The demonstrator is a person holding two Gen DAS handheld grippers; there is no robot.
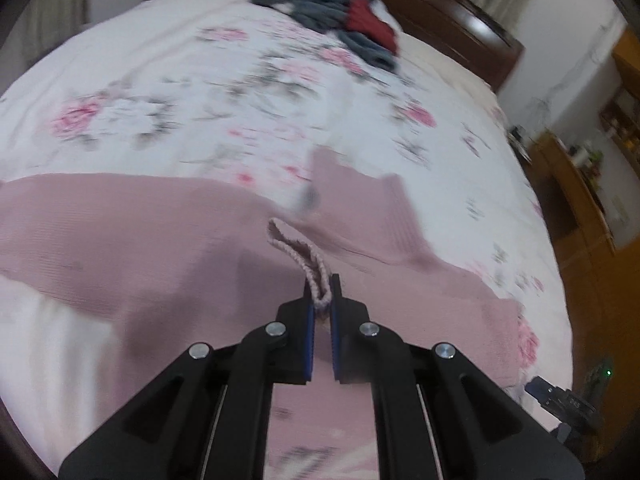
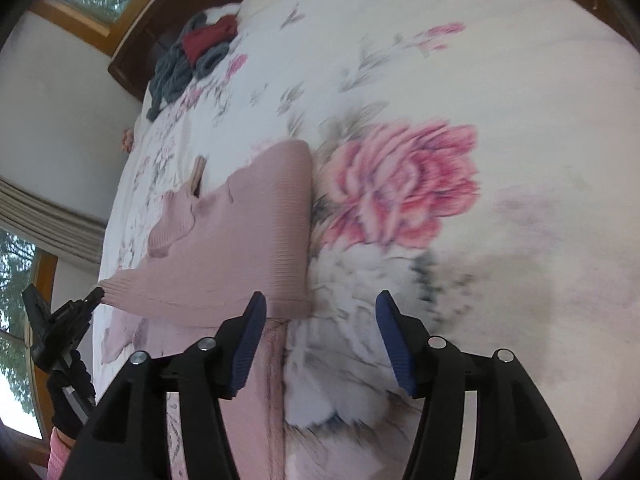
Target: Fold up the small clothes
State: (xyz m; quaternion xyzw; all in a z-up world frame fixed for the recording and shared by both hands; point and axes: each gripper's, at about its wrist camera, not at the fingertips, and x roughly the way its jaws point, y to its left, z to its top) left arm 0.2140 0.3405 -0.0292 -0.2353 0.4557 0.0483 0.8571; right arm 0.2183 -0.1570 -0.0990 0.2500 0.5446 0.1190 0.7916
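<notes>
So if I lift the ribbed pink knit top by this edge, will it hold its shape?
Probably not. The ribbed pink knit top lies limp with soft creases, so it should droop. The edge pinched in the left gripper already curls. The open right gripper could support it.

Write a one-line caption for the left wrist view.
Left gripper pinching pink sweater's edge above floral bedspread.

We count one pink sweater [image 1: 132, 236] across the middle of the left wrist frame, one bedspread [image 1: 168, 80] under it, and one pile [image 1: 332, 12] of grey and red clothes at the upper middle. We see two grippers: one [image 1: 323, 300] bottom centre there, the other [image 2: 320, 312] bottom centre in the right wrist frame.
</notes>
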